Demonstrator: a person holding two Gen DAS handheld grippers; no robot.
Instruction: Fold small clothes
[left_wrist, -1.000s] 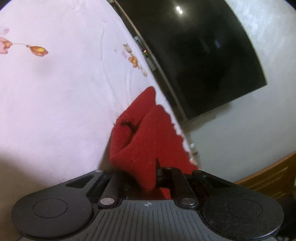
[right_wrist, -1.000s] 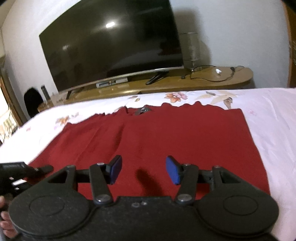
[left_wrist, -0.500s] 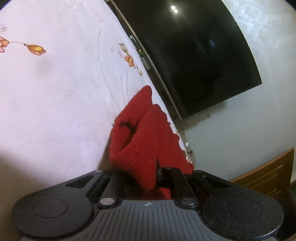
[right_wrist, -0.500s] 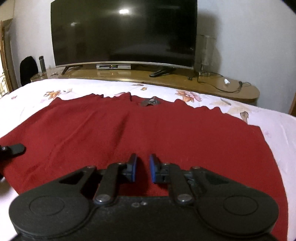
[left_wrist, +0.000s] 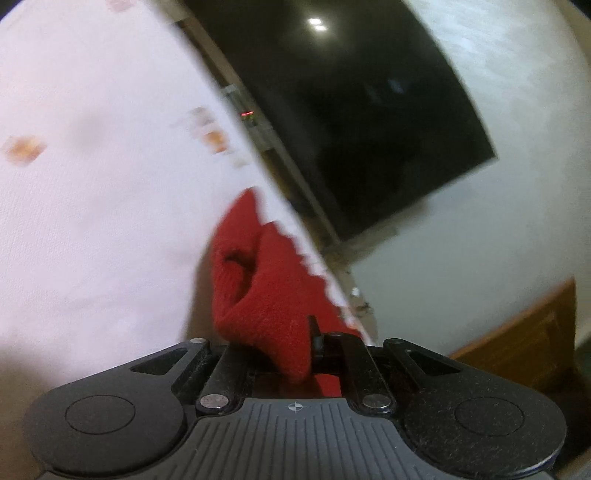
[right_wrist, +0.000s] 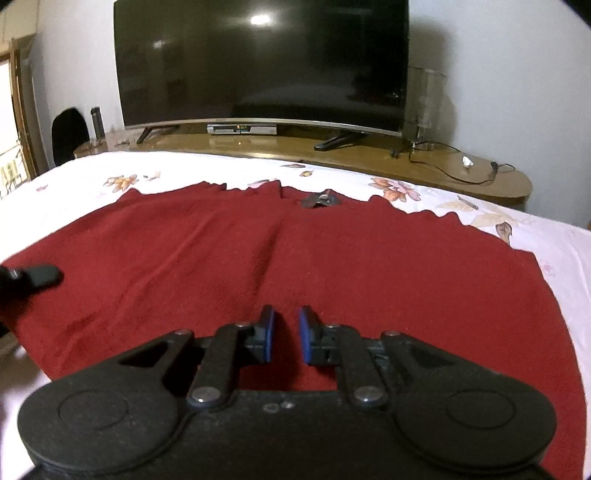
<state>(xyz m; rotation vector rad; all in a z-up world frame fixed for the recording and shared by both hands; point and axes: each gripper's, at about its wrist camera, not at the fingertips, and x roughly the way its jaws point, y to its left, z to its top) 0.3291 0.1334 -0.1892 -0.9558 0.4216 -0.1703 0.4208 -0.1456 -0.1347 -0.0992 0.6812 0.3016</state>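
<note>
A red knitted garment (right_wrist: 332, 266) lies spread flat on the white flowered bedsheet (right_wrist: 546, 236), with a small dark tag (right_wrist: 319, 201) at its far edge. My right gripper (right_wrist: 286, 338) hovers low over the garment's near edge, its blue pads (right_wrist: 269, 334) a narrow gap apart with nothing visibly between them. My left gripper (left_wrist: 291, 350) is shut on the garment's left edge; the red cloth (left_wrist: 266, 295) bunches up between its fingers. The left gripper's tip (right_wrist: 40, 275) shows at the left in the right wrist view.
A large dark TV (right_wrist: 258, 62) stands on a wooden console (right_wrist: 369, 155) beyond the bed, with a set-top box (right_wrist: 242, 129), cables and a glass vase (right_wrist: 424, 107). A dark chair (right_wrist: 68, 134) is at the far left. A wooden door (left_wrist: 528, 339) shows in the left wrist view.
My right gripper's pads closed from wide apart to a narrow gap and it swung to face the TV. My left gripper kept its hold and is moving, blurring its view.
</note>
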